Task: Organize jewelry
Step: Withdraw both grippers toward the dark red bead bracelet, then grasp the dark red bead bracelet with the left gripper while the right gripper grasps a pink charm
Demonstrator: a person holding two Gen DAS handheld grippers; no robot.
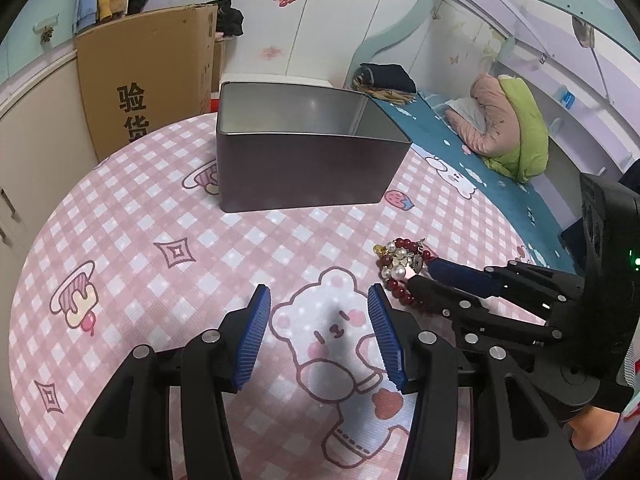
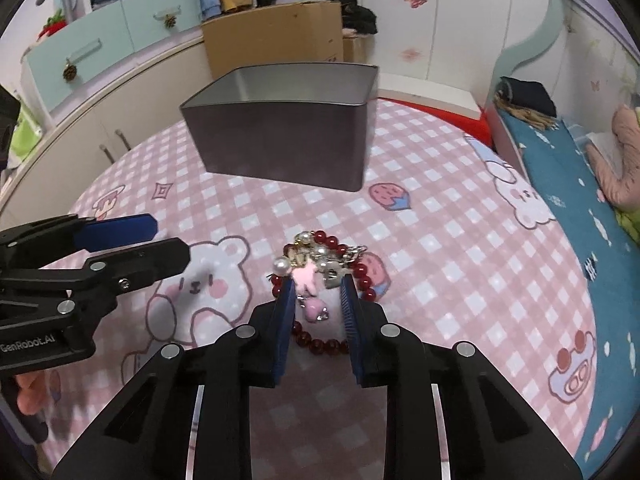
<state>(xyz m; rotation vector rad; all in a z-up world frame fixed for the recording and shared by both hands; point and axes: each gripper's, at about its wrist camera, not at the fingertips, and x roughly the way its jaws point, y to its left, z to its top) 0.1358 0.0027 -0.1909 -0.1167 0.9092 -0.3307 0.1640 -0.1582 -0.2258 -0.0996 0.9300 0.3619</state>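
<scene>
Pink checked tablecloth (image 2: 440, 240) with bears covers the table. At 12 o'clock stands an open metal tin (image 2: 288, 140). Red bead bracelet (image 2: 324, 264) with pearls and charms lies between the right gripper (image 2: 318, 292) fingers, no pad clearly pressing it. Left gripper (image 1: 320, 300) at 9 o'clock is open, empty.

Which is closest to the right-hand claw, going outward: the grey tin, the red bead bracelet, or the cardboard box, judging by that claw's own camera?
1. Red bead bracelet: lying on the checked cloth between the fingers of the right claw.
2. Grey tin: standing open farther up the cloth.
3. Cardboard box: behind the tin, by the cupboards.
</scene>
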